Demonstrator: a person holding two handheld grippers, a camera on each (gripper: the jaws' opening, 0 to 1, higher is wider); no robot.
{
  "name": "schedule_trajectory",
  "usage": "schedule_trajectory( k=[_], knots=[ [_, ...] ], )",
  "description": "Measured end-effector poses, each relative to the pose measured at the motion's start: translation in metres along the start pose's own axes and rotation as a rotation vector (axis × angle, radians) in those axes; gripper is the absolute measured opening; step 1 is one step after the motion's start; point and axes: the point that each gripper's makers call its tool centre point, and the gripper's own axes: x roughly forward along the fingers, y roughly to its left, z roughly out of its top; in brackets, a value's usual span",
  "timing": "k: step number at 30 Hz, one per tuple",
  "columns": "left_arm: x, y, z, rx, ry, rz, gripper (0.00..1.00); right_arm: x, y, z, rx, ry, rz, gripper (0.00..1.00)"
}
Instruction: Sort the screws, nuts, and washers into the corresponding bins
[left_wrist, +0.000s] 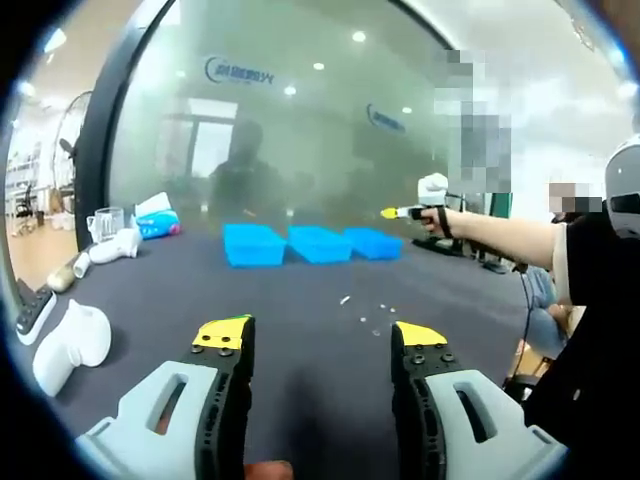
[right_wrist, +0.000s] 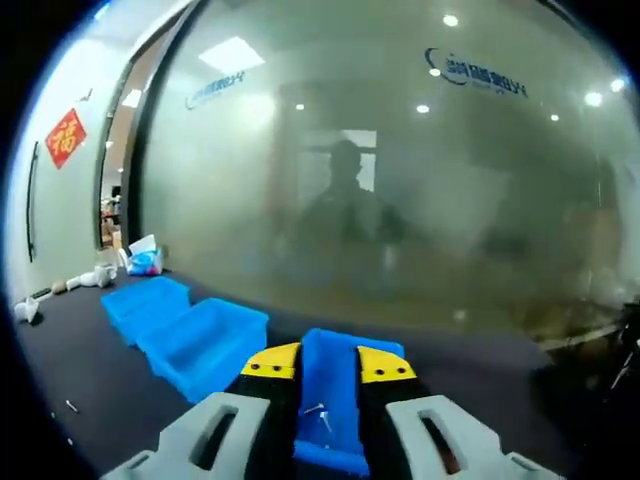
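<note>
Your left gripper (left_wrist: 320, 340) is hovering with jaws apart over the dark grey worktop (left_wrist: 300, 300); small loose metal fasteners (left_wrist: 368, 312) are lying just ahead. They are light, hard and slippery, so pinch each across its middle. Your right gripper (right_wrist: 328, 366), jaws also apart, is hanging over the third blue plastic bin (right_wrist: 330, 390), where a screw (right_wrist: 318, 410) is already lying.

An office: frosted glass wall (right_wrist: 420, 200) with company logo (right_wrist: 487, 72), recessed ceiling lights, dark table (left_wrist: 300, 300).
</note>
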Motion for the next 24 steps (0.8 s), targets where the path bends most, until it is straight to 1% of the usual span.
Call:
schedule_trajectory(
  k=[1,5,9,14,19,22,24],
  knots=[
    [0.0,0.0,0.0,-0.001,0.001,-0.001,0.53,-0.002,0.002,0.0,0.003,-0.001,0.011,0.22],
    [0.001,-0.002,0.001,0.0,-0.001,-0.006,0.53,-0.013,0.008,0.0,-0.031,-0.012,0.03,0.23],
    [0.002,-0.003,0.002,0.001,-0.001,-0.007,0.53,-0.028,0.022,0.0,-0.04,-0.023,0.075,0.25],
    [0.002,-0.005,0.002,-0.002,0.0,-0.01,0.53,-0.056,0.054,-0.006,-0.089,-0.011,0.171,0.27],
    [0.003,-0.009,0.004,-0.006,-0.006,-0.018,0.53,-0.091,0.086,-0.007,-0.094,-0.039,0.248,0.3],
    [0.003,-0.011,0.005,-0.002,-0.007,-0.023,0.53,-0.118,0.107,-0.008,-0.09,-0.062,0.291,0.32],
    [0.004,-0.013,0.006,0.0,-0.006,-0.026,0.53,-0.127,0.115,-0.007,-0.096,-0.073,0.31,0.32]
  ],
)
